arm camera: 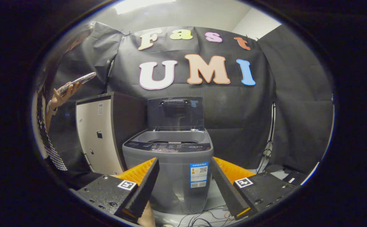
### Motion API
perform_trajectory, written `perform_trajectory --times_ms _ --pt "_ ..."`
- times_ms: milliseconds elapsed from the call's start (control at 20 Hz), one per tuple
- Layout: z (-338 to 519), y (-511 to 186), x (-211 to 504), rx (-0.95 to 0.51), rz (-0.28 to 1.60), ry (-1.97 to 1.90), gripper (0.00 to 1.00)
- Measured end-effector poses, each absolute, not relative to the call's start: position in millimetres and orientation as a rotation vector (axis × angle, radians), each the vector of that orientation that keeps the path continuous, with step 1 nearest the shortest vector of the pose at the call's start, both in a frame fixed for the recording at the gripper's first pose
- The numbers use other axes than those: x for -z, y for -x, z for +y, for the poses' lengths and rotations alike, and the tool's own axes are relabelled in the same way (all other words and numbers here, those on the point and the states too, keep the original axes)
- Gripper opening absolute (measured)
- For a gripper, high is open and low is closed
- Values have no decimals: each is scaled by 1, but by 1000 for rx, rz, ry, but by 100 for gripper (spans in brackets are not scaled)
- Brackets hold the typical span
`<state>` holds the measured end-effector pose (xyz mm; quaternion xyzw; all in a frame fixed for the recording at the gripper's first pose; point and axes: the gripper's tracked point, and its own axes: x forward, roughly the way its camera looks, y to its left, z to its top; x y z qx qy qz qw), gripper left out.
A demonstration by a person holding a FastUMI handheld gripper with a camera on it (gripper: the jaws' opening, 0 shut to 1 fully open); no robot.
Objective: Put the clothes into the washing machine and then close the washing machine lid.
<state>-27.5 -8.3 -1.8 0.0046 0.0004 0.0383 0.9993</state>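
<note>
A grey top-loading washing machine (170, 167) stands straight ahead of my fingers, some way off. Its clear lid (175, 112) is raised upright at the back, and the round tub opening (169, 140) shows dark below it. My gripper (185, 165) is open, its two fingers spread wide with the machine's front seen between them and nothing held. I can see no clothes between the fingers or on the machine's top.
A tall cabinet (103, 132) with a pale front stands just left of the machine. Further left, a person's hand (62, 94) holds up a phone (77, 82). Loose cables (208, 217) lie on the floor under the machine's front. A stand leg (268, 148) rises at the right.
</note>
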Motion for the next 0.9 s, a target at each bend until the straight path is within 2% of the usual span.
perform_trajectory --times_ms 900 --pt "-10 28 1 -61 2 -9 97"
